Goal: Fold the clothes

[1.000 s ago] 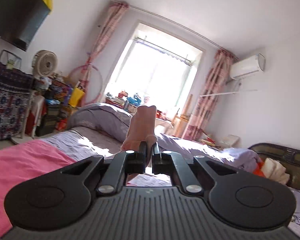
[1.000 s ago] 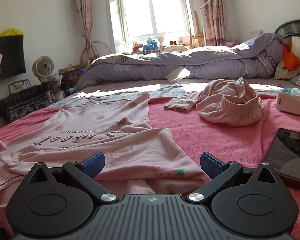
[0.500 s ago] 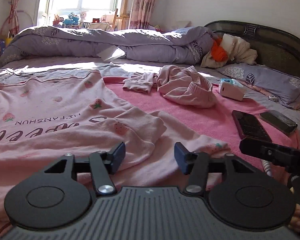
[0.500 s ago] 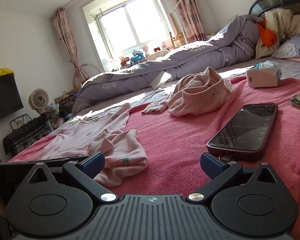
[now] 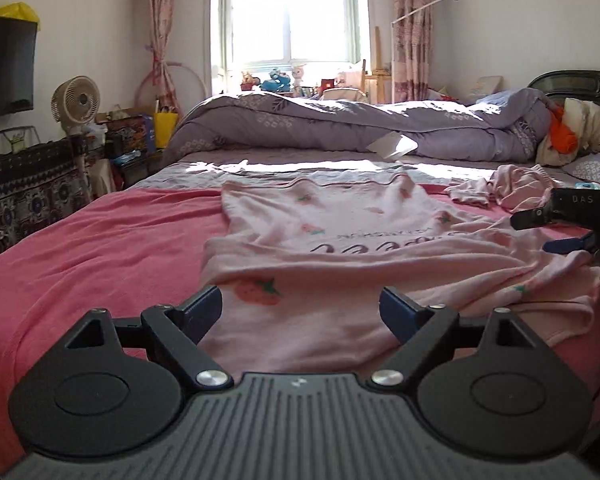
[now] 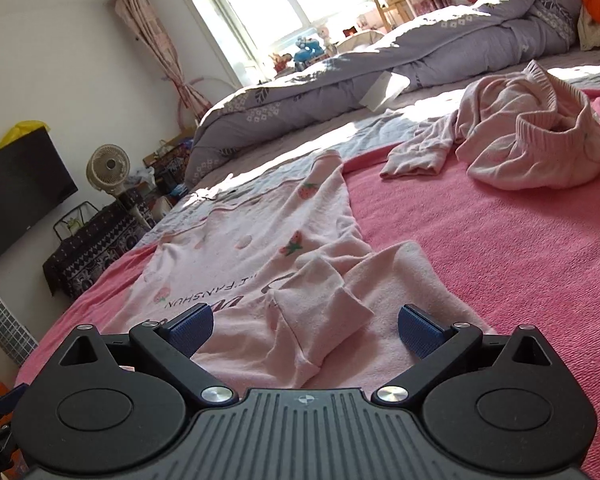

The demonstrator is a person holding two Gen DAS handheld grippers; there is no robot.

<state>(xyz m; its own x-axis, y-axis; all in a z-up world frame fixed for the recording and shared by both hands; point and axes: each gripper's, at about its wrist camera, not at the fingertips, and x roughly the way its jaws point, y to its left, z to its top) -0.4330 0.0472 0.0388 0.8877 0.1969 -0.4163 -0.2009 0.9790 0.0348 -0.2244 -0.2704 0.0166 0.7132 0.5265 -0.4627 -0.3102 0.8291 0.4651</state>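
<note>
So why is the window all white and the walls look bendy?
Left wrist view: the window is blown out by sunlight, which streaks the purple quilt. Right wrist view: the fisheye lens bends the room edges, and the pink shirt stays sharp.

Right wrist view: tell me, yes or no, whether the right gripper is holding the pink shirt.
No, the right gripper is open, with the pink shirt lying flat underneath.

From my left view, a pink blanket (image 5: 100, 248) covers the bed. At twelve o'clock a rolled purple quilt (image 5: 340, 128) lies under the bright window (image 5: 288, 20). A white fan (image 5: 76, 100) stands at ten o'clock, beside a dark television (image 5: 4, 64).
</note>
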